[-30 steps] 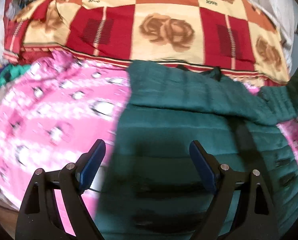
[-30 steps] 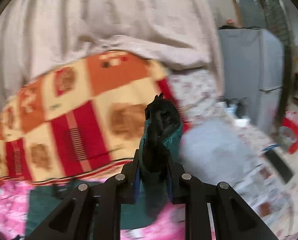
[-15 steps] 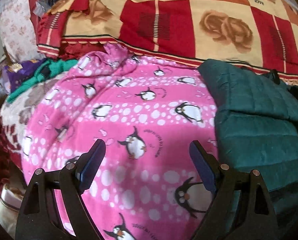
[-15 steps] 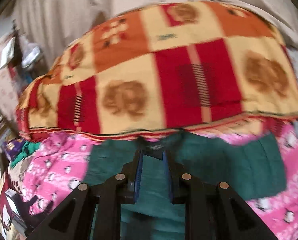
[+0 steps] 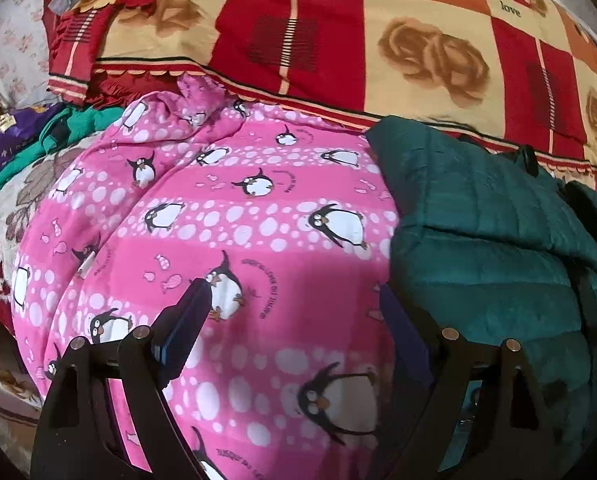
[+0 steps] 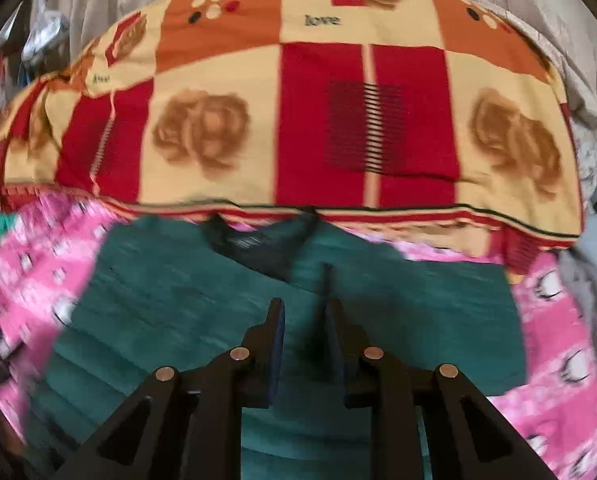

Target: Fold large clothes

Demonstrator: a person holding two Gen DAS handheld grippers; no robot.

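A dark green quilted jacket (image 5: 478, 240) lies on a pink penguin blanket (image 5: 238, 220), partly folded over itself. My left gripper (image 5: 292, 290) hangs open over the pink blanket, and its right finger stands just beside the jacket's left edge. Nothing is between its fingers. In the right wrist view the jacket (image 6: 178, 300) spreads below, with its black collar lining (image 6: 254, 248) at the far edge. My right gripper (image 6: 304, 310) is low over the jacket's middle, shut on a fold of its green fabric. This view is blurred by motion.
A red, yellow and orange rose-patterned quilt (image 5: 338, 40) is heaped behind the jacket, seen too in the right wrist view as a quilt (image 6: 318, 120). Green and purple clothes (image 5: 58, 132) lie at the far left. The pink blanket (image 6: 550, 320) shows right of the jacket.
My left gripper has slid left, from over the jacket to over the pink blanket. My right gripper has swung down with the green fabric, from high in the air to low over the jacket.
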